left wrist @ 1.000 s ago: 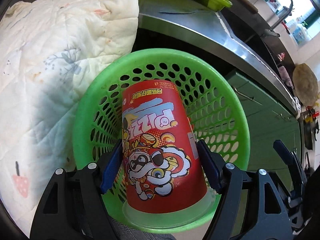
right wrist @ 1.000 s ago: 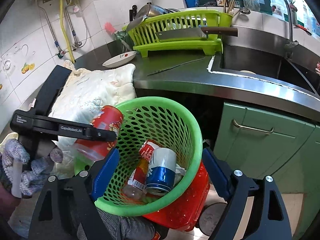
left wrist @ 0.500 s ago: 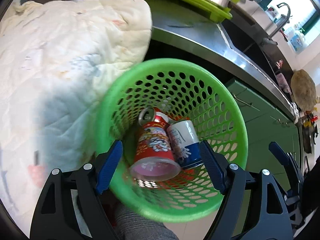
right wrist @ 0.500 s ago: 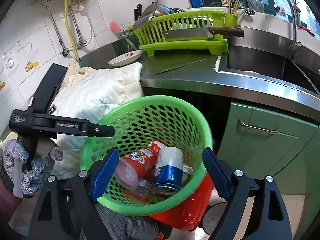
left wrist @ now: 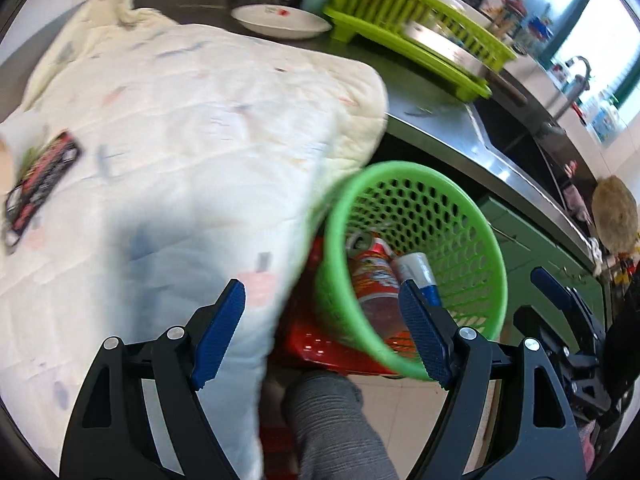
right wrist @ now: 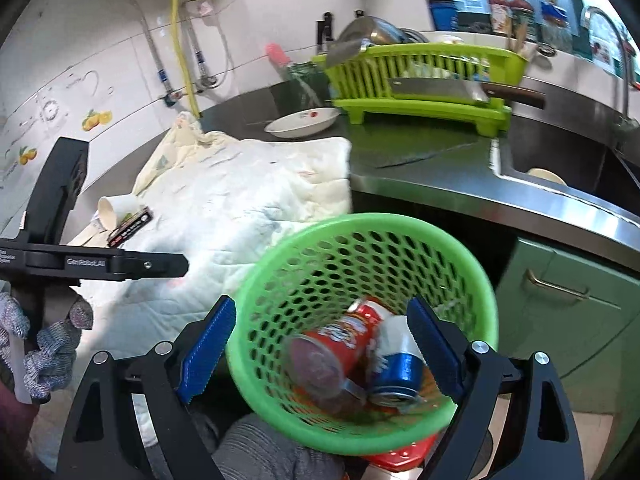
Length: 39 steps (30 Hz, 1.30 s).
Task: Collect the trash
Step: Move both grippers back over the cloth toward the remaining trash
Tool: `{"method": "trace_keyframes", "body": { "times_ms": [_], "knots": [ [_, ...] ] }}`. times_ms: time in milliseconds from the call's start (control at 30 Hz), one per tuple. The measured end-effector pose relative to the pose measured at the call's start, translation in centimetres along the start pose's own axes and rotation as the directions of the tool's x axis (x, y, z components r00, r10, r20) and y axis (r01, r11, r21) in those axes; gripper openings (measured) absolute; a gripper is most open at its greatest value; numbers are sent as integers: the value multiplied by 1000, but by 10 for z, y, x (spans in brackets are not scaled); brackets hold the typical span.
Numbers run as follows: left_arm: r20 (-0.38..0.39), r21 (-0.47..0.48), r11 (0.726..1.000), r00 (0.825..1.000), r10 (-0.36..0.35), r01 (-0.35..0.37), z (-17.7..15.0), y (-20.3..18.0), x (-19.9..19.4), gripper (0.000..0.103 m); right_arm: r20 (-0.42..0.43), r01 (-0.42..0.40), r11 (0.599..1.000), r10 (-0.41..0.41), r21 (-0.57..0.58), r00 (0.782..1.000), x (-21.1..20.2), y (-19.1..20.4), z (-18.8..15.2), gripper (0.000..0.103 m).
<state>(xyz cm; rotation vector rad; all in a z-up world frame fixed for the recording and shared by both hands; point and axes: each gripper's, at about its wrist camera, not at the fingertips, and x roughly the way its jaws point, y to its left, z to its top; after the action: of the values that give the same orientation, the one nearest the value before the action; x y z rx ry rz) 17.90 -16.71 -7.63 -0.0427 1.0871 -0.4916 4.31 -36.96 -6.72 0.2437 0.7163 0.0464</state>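
A green perforated basket (right wrist: 472, 276) (left wrist: 486, 240) holds a red printed cup (right wrist: 344, 340) (left wrist: 372, 272), a blue and white can (right wrist: 400, 364) (left wrist: 420, 268) and a red can. My left gripper (left wrist: 320, 336) is open and empty, left of the basket over the white quilt (left wrist: 180, 140). It shows from the side in the right wrist view (right wrist: 160, 266). My right gripper (right wrist: 320, 352) is open, its blue pads either side of the basket's near rim. A black and red wrapper (right wrist: 130, 226) (left wrist: 40, 172) and a white paper cup (right wrist: 114, 210) lie on the quilt's left.
The basket sits on a red stool (left wrist: 320, 344). A steel counter (right wrist: 440, 184) runs behind with a green dish rack (right wrist: 420, 80), a cleaver, a white plate (right wrist: 302, 122) and a sink (right wrist: 560, 160). Green cabinets (right wrist: 560, 300) stand to the right.
My left gripper let the red cup go into the basket, then swung left over the quilt. The cup now lies on its side among the cans. The right gripper drew a little closer.
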Motion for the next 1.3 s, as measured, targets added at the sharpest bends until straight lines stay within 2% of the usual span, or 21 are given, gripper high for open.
{"method": "trace_keyframes", "body": {
  "times_ms": [400, 500, 700, 800, 933, 1000, 1133, 1200, 1300],
  "knots": [
    [96, -158, 981, 988, 124, -108, -14, 107, -67, 78, -56, -111, 991, 107, -78, 993, 36, 75, 23, 84],
    [117, -207, 968, 979, 170, -143, -19, 136, -84, 78, -70, -141, 984, 134, -109, 989, 46, 99, 28, 84],
    [141, -323, 924, 955, 263, -206, -34, 197, -117, 78, -104, -206, 962, 189, -177, 976, 70, 154, 38, 84],
    [147, -382, 891, 935, 322, -246, -43, 228, -133, 78, -120, -236, 949, 215, -210, 969, 82, 181, 42, 84],
    [143, -468, 833, 905, 400, -294, -54, 268, -152, 79, -139, -269, 929, 241, -254, 961, 96, 214, 49, 84],
    [136, -513, 789, 876, 463, -338, -62, 288, -163, 80, -149, -288, 916, 254, -281, 956, 104, 233, 53, 84],
    [131, -575, 719, 824, 552, -391, -74, 317, -180, 82, -165, -320, 891, 280, -322, 946, 117, 264, 58, 84],
    [119, -617, 671, 794, 597, -412, -82, 337, -188, 85, -177, -338, 878, 294, -338, 939, 124, 280, 61, 84],
    [89, -647, 630, 777, 623, -430, -88, 360, -192, 85, -189, -355, 861, 305, -364, 933, 136, 300, 64, 84]
  ]
}}
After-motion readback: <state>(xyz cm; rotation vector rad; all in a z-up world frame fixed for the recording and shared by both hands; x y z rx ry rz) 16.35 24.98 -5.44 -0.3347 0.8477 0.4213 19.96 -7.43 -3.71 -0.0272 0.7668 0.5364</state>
